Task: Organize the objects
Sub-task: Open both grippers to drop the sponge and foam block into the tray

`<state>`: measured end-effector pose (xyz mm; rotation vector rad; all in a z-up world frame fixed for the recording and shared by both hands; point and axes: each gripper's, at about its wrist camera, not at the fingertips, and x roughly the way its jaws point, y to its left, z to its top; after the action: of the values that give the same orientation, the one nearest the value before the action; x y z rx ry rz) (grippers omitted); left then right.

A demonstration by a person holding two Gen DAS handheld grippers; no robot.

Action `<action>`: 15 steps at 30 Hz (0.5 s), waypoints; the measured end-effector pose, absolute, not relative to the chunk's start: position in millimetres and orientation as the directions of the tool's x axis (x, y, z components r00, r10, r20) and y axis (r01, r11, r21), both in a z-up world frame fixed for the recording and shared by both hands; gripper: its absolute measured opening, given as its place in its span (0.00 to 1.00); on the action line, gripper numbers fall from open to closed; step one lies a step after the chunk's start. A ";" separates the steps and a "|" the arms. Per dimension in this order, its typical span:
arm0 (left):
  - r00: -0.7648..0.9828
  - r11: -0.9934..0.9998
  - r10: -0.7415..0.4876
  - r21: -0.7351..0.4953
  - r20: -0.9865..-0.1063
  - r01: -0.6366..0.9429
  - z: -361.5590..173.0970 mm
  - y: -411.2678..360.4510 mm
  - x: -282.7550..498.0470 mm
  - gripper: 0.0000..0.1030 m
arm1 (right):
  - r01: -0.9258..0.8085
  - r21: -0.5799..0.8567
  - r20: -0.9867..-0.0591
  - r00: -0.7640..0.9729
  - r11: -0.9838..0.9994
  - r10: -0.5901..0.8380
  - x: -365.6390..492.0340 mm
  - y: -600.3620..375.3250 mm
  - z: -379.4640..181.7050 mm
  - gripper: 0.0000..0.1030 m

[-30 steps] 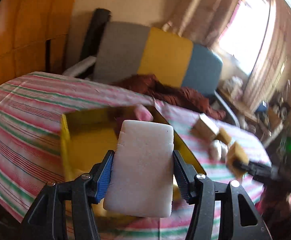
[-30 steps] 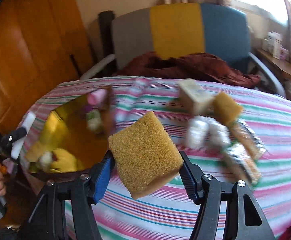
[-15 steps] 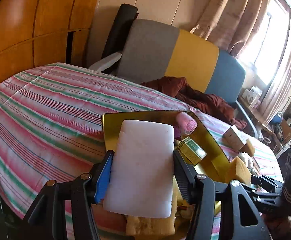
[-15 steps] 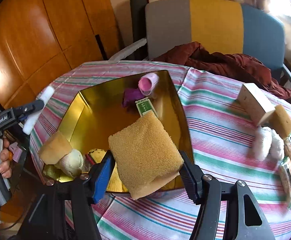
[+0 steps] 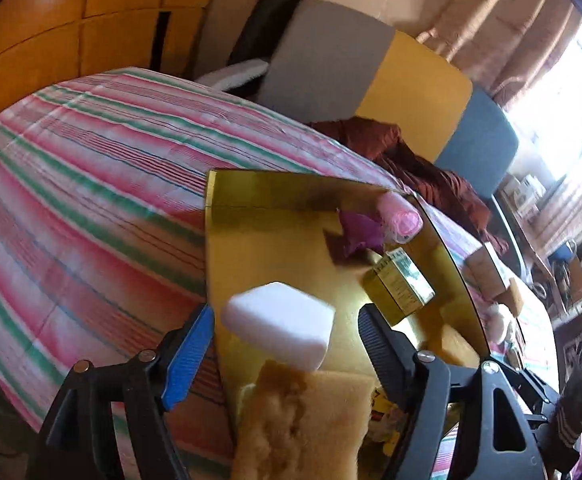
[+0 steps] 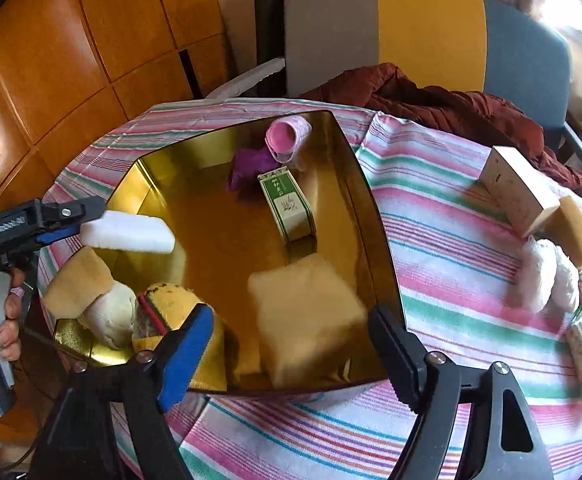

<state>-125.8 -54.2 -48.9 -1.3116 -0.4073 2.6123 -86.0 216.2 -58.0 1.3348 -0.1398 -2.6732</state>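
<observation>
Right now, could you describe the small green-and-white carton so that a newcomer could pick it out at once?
Find the gold tray on the striped tablecloth. Toward its far end, near the right wall, the green-and-white carton lies flat, just in front of a purple cloth and a pink roll. It is the only printed, hard-edged box inside the tray; everything else there is soft.

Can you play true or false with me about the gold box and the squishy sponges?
1. Both grippers, left and right, have open jaws. True.
2. The white sponge is squeezed tight between the left jaws. False: the jaws stand apart from it, so it is loose.
3. A pink roll lies in the gold box. True.
4. The green-and-white carton sits on the striped tablecloth. False: it is in the gold box.
5. A tan sponge is over the gold box, blurred. True.
</observation>
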 end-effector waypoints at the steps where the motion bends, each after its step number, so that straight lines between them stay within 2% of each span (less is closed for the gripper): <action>1: -0.602 -0.947 0.273 -0.319 -0.751 -0.032 -46.8 -56.5 -121.8 0.73 | 0.089 0.152 -0.786 -0.593 -0.984 -0.175 -84.9 216.6 -58.6 0.79; 7: -0.681 -0.965 0.189 -0.264 -0.708 0.007 -31.4 -62.1 -84.9 0.70 | 0.067 0.184 -0.774 -0.605 -0.981 -0.186 -73.1 219.4 -54.1 0.88; 10: -0.697 -0.964 0.199 -0.266 -0.689 -0.012 -29.1 -59.3 -68.7 0.63 | 0.056 0.195 -0.761 -0.621 -0.979 -0.187 -67.1 220.5 -48.6 0.90; 12: -0.689 -0.958 0.228 -0.285 -0.688 -0.032 -31.0 -54.1 -63.2 0.54 | 0.052 0.191 -0.754 -0.632 -0.980 -0.181 -63.0 219.7 -45.3 0.90; 15: -0.671 -0.954 0.255 -0.296 -0.696 -0.056 -37.6 -43.2 -60.7 0.51 | 0.054 0.185 -0.747 -0.641 -0.981 -0.176 -58.0 216.8 -40.6 0.91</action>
<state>-60.7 -43.2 -37.6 -1.1816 -0.3748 2.6982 -58.0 216.8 -40.6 1.2647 -0.2197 -2.7267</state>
